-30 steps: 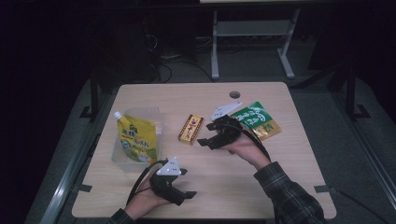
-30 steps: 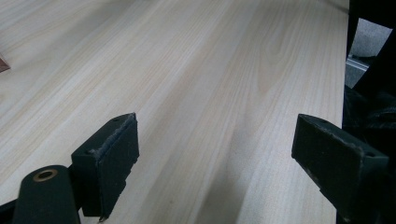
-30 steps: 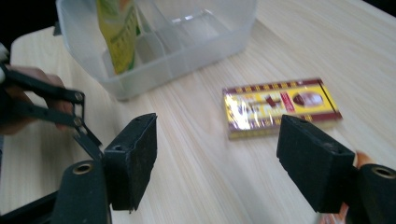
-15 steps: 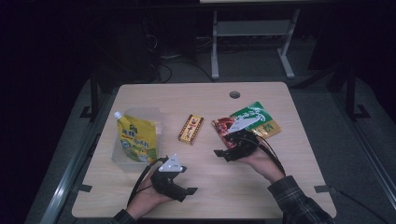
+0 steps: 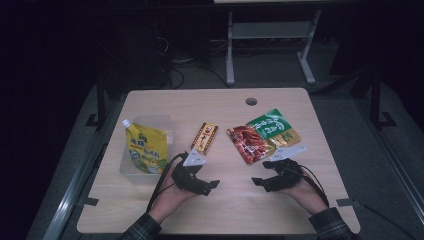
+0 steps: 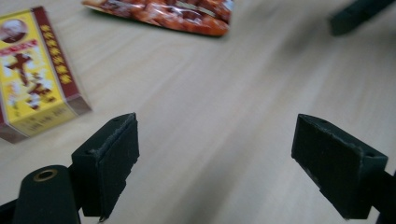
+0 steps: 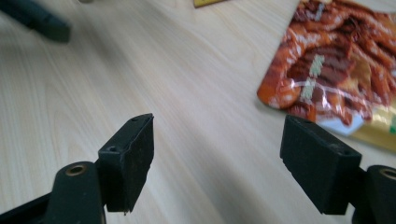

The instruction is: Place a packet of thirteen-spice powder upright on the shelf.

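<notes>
While both grippers rest low in the high view, the left gripper (image 5: 212,186) and right gripper (image 5: 258,181) gape wide, empty. The red pouch (image 5: 248,143) lies right of centre, just above the right gripper, overlapping a green pouch (image 5: 275,126).

Right gripper (image 5: 263,182): you are pulling it back toward yourself, off the snack packet (image 5: 248,142) it was resting over a second ago and down onto bare table (image 5: 235,215) near the front edge.
Right jaws: they are now standing wide apart over bare wood, the packet lying just ahead and to one side of them in the right gripper view.
Snack packet: it is lying uncovered and flat, its red face showing, a little nearer you than before and overlapping the green packet (image 5: 276,125).
Left gripper (image 5: 208,187): you are shifting it slightly rightward and forward, toward the table's middle.
</notes>
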### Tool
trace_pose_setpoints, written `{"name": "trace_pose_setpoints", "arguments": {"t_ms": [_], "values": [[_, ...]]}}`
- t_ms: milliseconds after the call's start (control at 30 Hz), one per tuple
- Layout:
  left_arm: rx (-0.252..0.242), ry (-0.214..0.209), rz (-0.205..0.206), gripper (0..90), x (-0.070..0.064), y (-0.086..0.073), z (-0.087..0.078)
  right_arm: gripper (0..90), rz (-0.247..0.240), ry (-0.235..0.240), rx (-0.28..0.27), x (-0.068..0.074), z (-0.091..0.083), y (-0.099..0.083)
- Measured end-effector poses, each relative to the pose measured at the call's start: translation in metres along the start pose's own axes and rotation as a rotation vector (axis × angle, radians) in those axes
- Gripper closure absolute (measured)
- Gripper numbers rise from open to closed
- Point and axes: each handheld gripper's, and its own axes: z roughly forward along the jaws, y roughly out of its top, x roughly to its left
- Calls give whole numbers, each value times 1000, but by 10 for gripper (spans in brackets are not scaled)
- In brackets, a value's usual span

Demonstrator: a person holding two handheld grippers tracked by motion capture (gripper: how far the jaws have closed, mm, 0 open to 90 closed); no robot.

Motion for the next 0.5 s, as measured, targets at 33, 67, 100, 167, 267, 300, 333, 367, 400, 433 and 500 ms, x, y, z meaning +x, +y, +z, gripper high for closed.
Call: {"name": "trace_pose_setpoints", "arguments": {"t_ms": [33, 67, 100, 167, 267, 300, 333, 367, 400, 433, 500], "values": [[2, 14, -3, 143, 2, 3, 2, 253, 0, -2, 4, 0, -1, -3], [0, 23, -10, 143, 6, 6, 4, 252, -2, -4, 9, 0, -2, -6], [-4, 35, -20, 143, 9, 9, 7, 250, -4, -7, 16, 0, -3, -8], [-9, 62, -33, 143, 15, 14, 12, 250, -6, -11, 24, -1, -4, -11], [-7, 93, -40, 143, 26, 22, 19, 249, 0, -15, 19, -2, -6, -12], [-7, 108, -38, 143, 29, 24, 22, 249, 0, -14, 16, -3, -5, -12], [-6, 119, -45, 143, 32, 27, 25, 247, 0, -11, 16, -3, -5, -12], [-12, 128, -58, 143, 34, 29, 28, 247, 1, -8, 17, -3, -5, -12], [-13, 142, -65, 143, 37, 31, 30, 247, 1, -7, 19, -3, -4, -12], [-14, 154, -74, 143, 40, 33, 33, 247, 2, -7, 23, -2, -3, -12], [-13, 165, -91, 143, 46, 37, 37, 246, 1, -4, 28, -2, -2, -12]]}}
